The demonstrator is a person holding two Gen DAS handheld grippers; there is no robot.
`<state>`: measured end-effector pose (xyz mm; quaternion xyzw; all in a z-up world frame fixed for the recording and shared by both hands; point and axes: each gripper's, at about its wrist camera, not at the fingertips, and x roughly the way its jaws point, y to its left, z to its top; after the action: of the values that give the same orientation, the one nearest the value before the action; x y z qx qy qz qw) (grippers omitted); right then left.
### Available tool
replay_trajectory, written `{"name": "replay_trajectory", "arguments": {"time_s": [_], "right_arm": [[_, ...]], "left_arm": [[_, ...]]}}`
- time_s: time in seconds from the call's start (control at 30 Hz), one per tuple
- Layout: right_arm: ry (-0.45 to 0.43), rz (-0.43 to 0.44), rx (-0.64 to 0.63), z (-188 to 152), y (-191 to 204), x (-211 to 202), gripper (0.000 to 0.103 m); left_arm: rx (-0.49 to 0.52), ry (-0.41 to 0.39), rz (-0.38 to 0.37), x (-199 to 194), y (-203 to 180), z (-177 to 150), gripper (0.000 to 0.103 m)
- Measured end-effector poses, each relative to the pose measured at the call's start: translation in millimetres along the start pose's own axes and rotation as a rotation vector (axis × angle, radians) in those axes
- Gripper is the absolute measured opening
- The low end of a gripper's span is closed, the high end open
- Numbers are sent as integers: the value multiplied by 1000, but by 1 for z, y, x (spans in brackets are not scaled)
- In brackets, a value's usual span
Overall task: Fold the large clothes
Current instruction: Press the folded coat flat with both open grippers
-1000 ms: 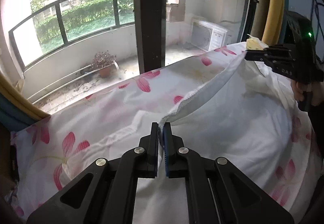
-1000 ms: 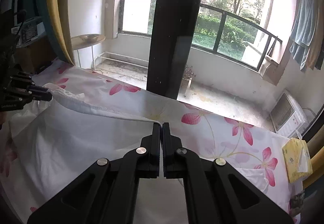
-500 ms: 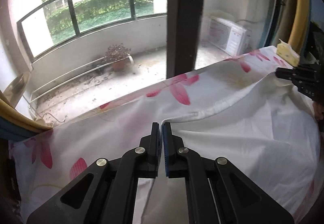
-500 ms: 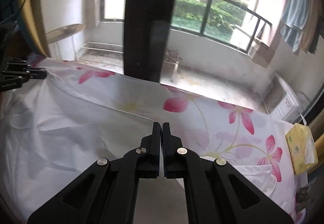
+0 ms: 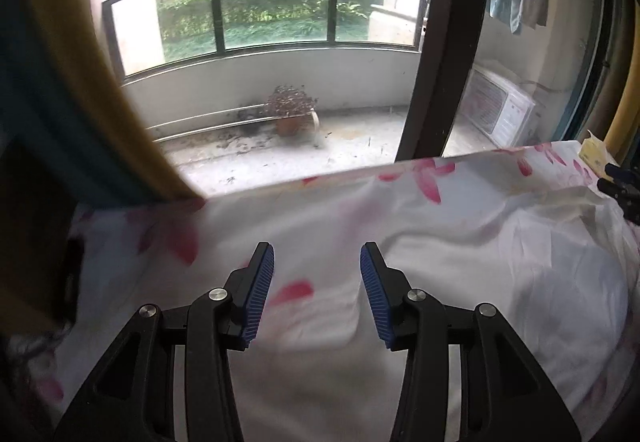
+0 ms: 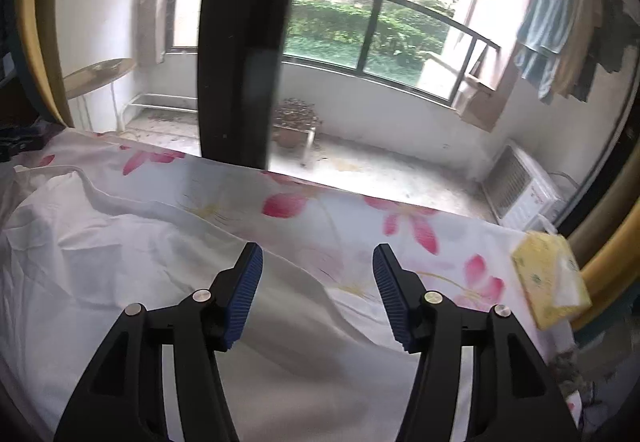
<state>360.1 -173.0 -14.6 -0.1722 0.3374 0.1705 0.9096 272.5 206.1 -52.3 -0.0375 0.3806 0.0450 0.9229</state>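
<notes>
Left wrist view showed the left gripper with its jaws parted about halfway, having just been opening, and nothing pressed between the blue pads; the floral sheet lay loose beneath and ahead of them. The right gripper stood the same way, jaws just opened to about the middle of their travel, with cloth under the gap but no pad touching it. The folded-over white layer spread from below both grippers, its wavy edge running ahead of the right gripper and off to its left, short of the sheet's far border. By my reading, one fold had been laid down and let go, while the cloth was still large and rumpled, so further folds and some smoothing remained. Both grippers pointed forward and steeply downward over the cloth, side by side; the tip of the right gripper showed at the right border of the left view. A yellow tissue pack sat right of the right gripper.
</notes>
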Motion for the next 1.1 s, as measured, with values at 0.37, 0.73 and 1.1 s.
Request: {"name": "replay_trajectory", "arguments": {"time_s": [0.37,0.73,1.1], "right_arm": [[73,-72,114,-60,-44,-36,58],[75,-83,187,-90,-54,-61,60],[92,11,316,-114,-73,-72,73]], "left_arm": [[-172,15,9,-51,27,-74,48],[-259,10,34,-63,13,-115,52],[-306,9,-1,-79,4,-144,55]]}}
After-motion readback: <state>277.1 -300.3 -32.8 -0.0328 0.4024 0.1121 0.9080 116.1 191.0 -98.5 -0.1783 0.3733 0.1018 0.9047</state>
